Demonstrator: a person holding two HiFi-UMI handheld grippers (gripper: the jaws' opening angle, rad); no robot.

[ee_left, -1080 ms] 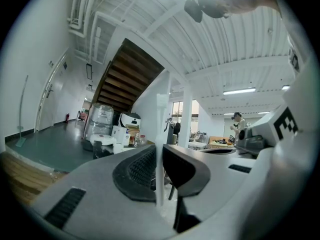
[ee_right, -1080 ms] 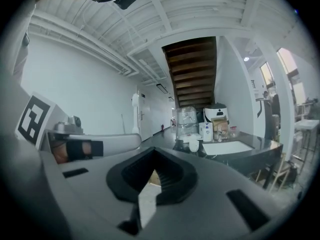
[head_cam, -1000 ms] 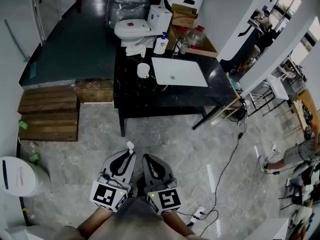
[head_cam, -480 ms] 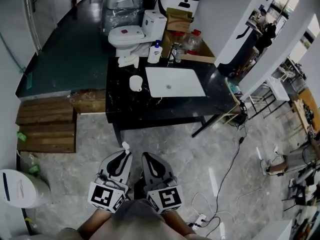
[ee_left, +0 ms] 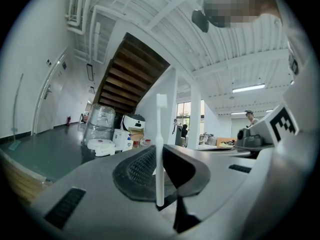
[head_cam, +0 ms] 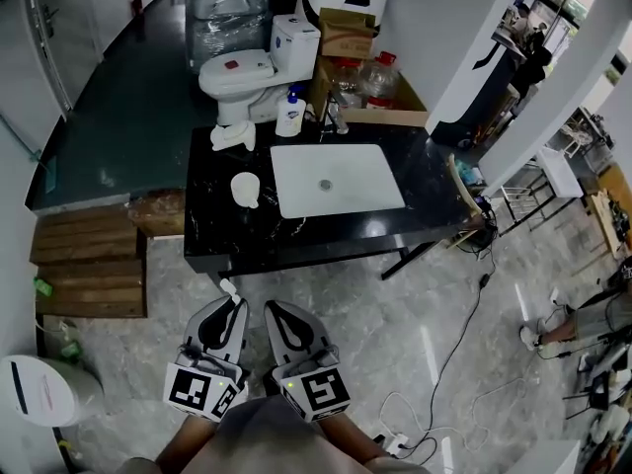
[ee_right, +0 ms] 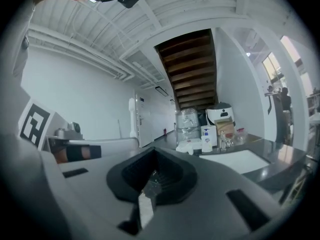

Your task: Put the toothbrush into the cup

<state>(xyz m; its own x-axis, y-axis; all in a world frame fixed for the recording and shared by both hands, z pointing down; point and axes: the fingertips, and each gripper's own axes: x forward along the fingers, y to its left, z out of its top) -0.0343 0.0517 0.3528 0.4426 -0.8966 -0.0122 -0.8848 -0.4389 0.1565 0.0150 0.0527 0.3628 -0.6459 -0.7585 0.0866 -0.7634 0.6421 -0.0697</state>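
A white toothbrush (ee_left: 160,144) stands upright between the jaws of my left gripper (ee_left: 161,186), which is shut on its handle. In the head view its white head (head_cam: 228,287) pokes out past the left gripper (head_cam: 227,306), low in the frame over the floor. My right gripper (head_cam: 276,311) is beside it, shut with nothing held; the right gripper view shows the right gripper (ee_right: 151,184) with its jaws together. The white cup (head_cam: 245,188) stands on the black counter (head_cam: 222,237), left of the white sink (head_cam: 336,179), well ahead of both grippers.
A soap bottle (head_cam: 289,117) and faucet (head_cam: 336,118) stand behind the sink, with a toilet (head_cam: 237,72), a cardboard box (head_cam: 348,34) and water jugs (head_cam: 380,77) further back. Wooden steps (head_cam: 87,265) and a white bin (head_cam: 38,390) are at the left. Cables (head_cam: 446,355) trail over the floor at the right.
The counter with the cup has come closer and lower in the head view. Both grippers stay shut close to the body, the left still holding the toothbrush.
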